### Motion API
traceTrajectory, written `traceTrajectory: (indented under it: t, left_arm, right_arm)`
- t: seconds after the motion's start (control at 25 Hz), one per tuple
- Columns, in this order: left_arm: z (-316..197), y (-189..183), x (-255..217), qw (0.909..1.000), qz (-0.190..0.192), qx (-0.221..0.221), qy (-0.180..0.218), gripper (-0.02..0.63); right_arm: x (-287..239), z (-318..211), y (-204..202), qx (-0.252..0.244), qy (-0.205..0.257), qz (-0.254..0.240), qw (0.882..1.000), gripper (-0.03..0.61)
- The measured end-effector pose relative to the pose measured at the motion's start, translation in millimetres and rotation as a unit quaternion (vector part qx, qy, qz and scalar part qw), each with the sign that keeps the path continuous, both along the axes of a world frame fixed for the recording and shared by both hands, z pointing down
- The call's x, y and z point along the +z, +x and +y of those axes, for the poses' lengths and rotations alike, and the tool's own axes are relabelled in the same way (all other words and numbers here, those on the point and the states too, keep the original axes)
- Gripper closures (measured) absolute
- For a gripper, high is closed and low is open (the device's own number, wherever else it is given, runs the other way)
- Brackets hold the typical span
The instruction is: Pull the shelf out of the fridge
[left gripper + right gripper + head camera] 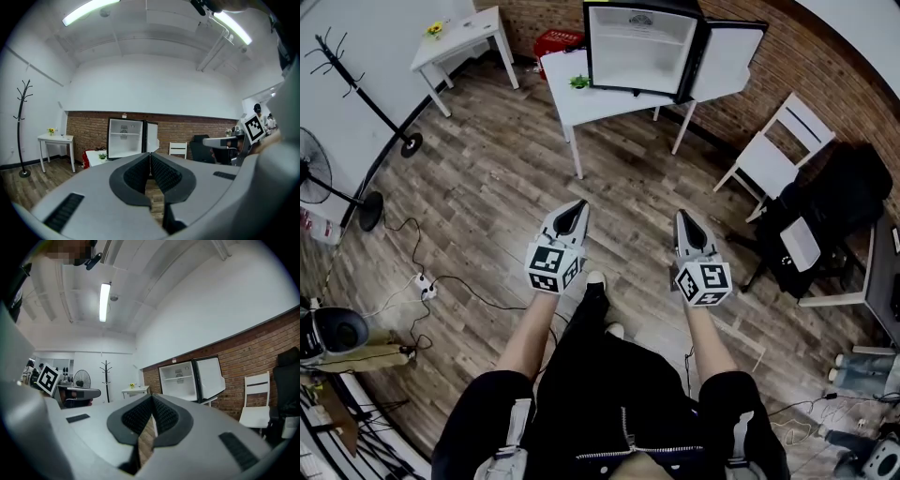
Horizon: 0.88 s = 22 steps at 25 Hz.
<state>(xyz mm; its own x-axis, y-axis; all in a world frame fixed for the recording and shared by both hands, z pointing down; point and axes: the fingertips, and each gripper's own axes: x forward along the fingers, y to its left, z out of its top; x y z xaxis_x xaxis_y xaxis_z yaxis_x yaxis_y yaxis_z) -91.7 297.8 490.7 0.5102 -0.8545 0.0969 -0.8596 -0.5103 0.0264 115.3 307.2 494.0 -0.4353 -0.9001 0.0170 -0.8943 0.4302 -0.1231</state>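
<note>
The left tool [577,208] has its jaws pressed together with nothing between them, and the right tool [682,217] is likewise closed and empty. Both are held side by side above the wooden floor [487,187], pointing toward the far fridge [639,52] and well apart from it. The fridge stands on a white tabletop [581,101], its door [727,58] swung open to the right. Its inside is white, and the shelf [124,133] sits in the upper part, a thin, pale, level sheet reaching from wall to wall. A small green plant [579,82] stands on the tabletop just left of the fridge
</note>
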Motion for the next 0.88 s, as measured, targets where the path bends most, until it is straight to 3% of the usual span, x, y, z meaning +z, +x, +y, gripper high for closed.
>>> traceTrajectory:
  t: [0.4,0.88]
  left_arm:
    - [-92.4,8.3,0.6,0.9998,0.001,0.020,0.002,0.592]
    - [-204.3,-9.1,-4.0,0.9984,-0.007,0.056,0.002,0.592]
  right_arm:
    - [3.4,-86.1,3.7,0.012,-0.009,0.006,1.000,0.574]
    - [-5.1,-191.9,-19.1,0.037,-0.007,0.004,0.999,0.574]
